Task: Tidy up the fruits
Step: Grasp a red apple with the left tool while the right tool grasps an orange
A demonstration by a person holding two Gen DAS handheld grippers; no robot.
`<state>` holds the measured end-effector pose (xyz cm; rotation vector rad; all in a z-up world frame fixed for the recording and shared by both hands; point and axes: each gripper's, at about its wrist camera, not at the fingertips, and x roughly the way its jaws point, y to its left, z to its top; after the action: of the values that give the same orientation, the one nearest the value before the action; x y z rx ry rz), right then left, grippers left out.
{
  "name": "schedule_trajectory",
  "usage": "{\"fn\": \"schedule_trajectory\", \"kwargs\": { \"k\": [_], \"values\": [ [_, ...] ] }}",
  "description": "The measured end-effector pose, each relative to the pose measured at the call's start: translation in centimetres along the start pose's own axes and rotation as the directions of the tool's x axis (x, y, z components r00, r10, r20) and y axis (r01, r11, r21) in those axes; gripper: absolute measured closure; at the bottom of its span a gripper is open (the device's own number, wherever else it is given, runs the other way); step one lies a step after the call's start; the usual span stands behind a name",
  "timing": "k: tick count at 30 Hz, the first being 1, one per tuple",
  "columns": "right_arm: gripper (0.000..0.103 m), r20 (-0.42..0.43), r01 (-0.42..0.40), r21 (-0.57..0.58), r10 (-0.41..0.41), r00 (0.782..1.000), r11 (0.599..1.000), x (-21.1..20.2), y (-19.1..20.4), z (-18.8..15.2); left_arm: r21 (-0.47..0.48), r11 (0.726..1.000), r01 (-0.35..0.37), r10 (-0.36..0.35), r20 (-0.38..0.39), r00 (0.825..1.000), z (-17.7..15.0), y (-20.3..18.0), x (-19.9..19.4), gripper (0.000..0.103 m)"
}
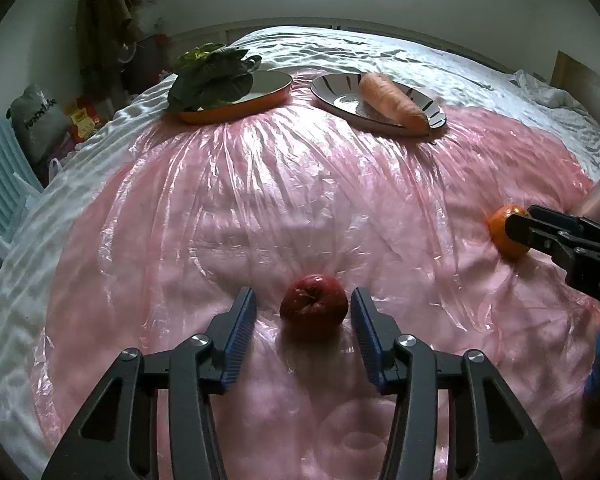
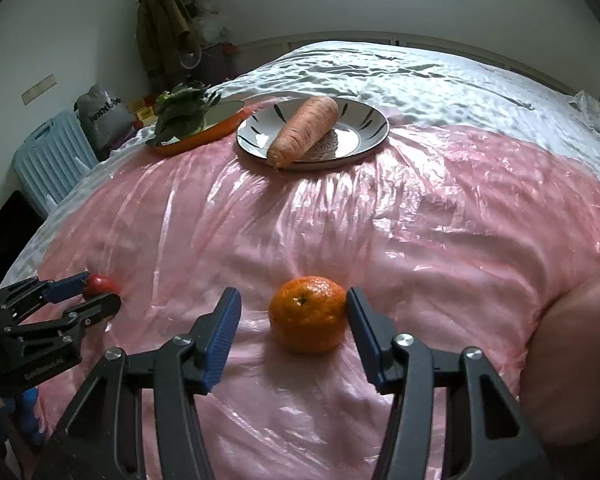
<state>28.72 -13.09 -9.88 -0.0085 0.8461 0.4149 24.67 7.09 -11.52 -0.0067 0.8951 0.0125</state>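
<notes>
Left claw (image 1: 303, 306) straddles red apple (image 1: 314, 306) on the bed's pink plastic sheet (image 1: 300, 200), pads not touching yet. Right claw (image 2: 290, 316) open round tangerine (image 2: 308, 314), right pad grazing it. Centre both fruits w/ even gaps, then squeeze gently.

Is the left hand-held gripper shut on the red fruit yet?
No, open. The left hand-held gripper straddles the red fruit with gaps visible at both pads.

Bed (image 2: 440, 76) draped in pink plastic sheet (image 1: 300, 200)
On the sheet are seen a red apple (image 1: 314, 306), an orange (image 2: 308, 314), an orange-rimmed dish (image 1: 236, 110) and a white patterned plate (image 2: 364, 120), the two dishes set side by side.
</notes>
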Motion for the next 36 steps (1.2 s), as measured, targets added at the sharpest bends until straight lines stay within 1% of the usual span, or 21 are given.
{"fn": "schedule_trajectory", "kwargs": {
  "k": [2, 7, 8, 10, 12, 14, 19, 25, 36],
  "values": [
    [0.013, -0.004, 0.001, 0.016, -0.001, 1.000, 1.000, 0.2, -0.5, -0.2, 0.002, 1.000, 0.000, 0.000, 0.001, 1.000, 0.0, 0.0, 0.1, 0.059],
    [0.014, -0.020, 0.002, 0.015, -0.002, 1.000, 1.000, 0.9, -0.8, -0.5, 0.005, 1.000, 0.005, -0.005, -0.003, 1.000, 0.1, -0.1, 0.4, 0.061],
    [0.023, -0.025, 0.000, 0.009, 0.000, 1.000, 1.000, 1.1, -0.7, -0.5, 0.004, 1.000, 0.006, -0.006, -0.005, 1.000, 0.1, -0.1, 0.5, 0.063],
    [0.029, -0.032, 0.001, 0.000, -0.001, 0.999, 1.000, 1.4, -0.5, -0.5, -0.005, 1.000, 0.017, -0.017, -0.007, 1.000, 0.1, 0.1, 0.7, 0.066],
    [0.029, -0.041, 0.005, -0.014, -0.006, 0.999, 1.000, 1.7, -0.3, -0.4, -0.011, 1.000, 0.027, -0.027, -0.007, 1.000, 0.0, 0.2, 0.7, 0.069],
    [0.030, -0.045, 0.007, -0.022, -0.008, 0.999, 1.000, 1.8, -0.2, -0.4, -0.014, 0.999, 0.039, -0.039, -0.004, 0.999, 0.0, 0.2, 0.7, 0.075],
    [0.030, -0.048, 0.007, -0.023, -0.008, 0.999, 1.000, 1.8, -0.2, -0.3, -0.029, 0.998, 0.062, -0.062, 0.007, 0.998, -0.2, 0.5, 0.6, 0.075],
    [0.031, -0.031, -0.007, 0.001, 0.007, 0.999, 1.000, 0.9, -0.4, -0.1, -0.045, 0.995, 0.088, -0.087, 0.024, 0.996, -0.1, 0.9, -0.1, 0.075],
    [0.031, -0.010, -0.018, 0.003, 0.018, 1.000, 1.000, -2.2, 0.1, -0.9, -0.048, 0.994, 0.094, -0.091, 0.052, 0.994, -0.2, 1.1, -2.6, 0.075]
  ]
}}
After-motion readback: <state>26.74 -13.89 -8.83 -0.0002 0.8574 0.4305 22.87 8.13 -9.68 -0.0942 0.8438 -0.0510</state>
